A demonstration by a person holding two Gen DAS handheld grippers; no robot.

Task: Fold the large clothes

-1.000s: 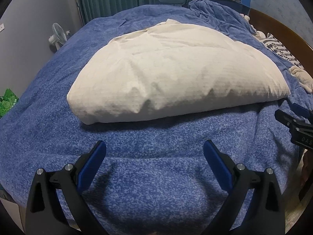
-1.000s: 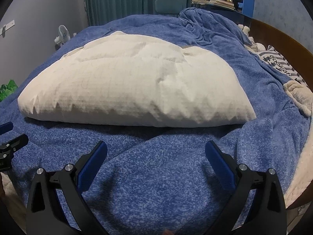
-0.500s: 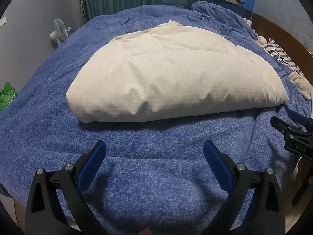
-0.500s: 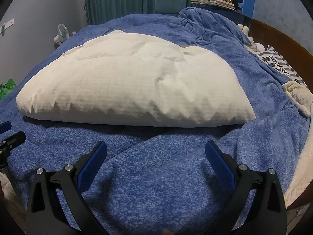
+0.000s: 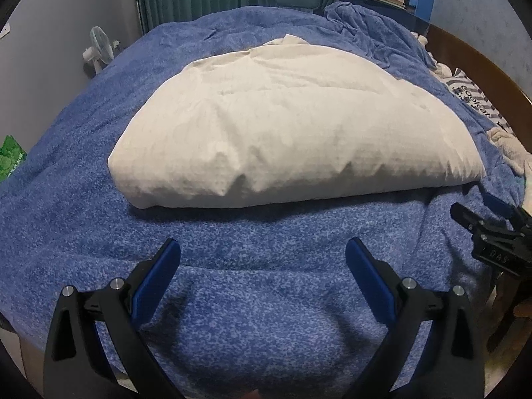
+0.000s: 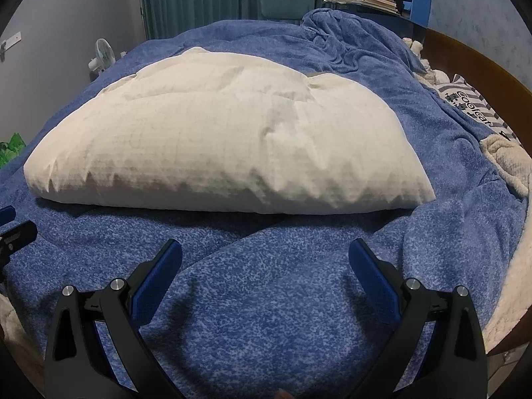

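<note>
Left tongs [image 5: 262, 259]: spread wide, nothing pinched, hovering over the near edge of the bed [image 5: 66, 153]. Right tongs [image 6: 264, 259]: likewise spread wide and empty, poised over the blue blanket [image 6: 266, 299]. Right tongs also visible at the far right of the left view [image 5: 492, 229]; left tongs just entering at the far left of the right view [image 6: 13, 229].

White quilted garment [image 5: 292, 126]: straight ahead of both sets of tongs, well apart from the tips, lying on the blanket as a thick puffy bundle. Near edge thick and rounded, reads as a fold line with more than one layer stacked; far edge uneven, bunched toward the top [image 6: 252, 123].

Progress, judged: at least one fold apparently in place, bundle fairly compact. Whether another fold remains cannot be told from these views. No contact with the garment at present.

Beyond the tongs to the right: striped printed cloth [image 6: 472, 109] and cream knit item [image 6: 508, 163], separate from the bundle, not folded. Possibly next in line.
</note>
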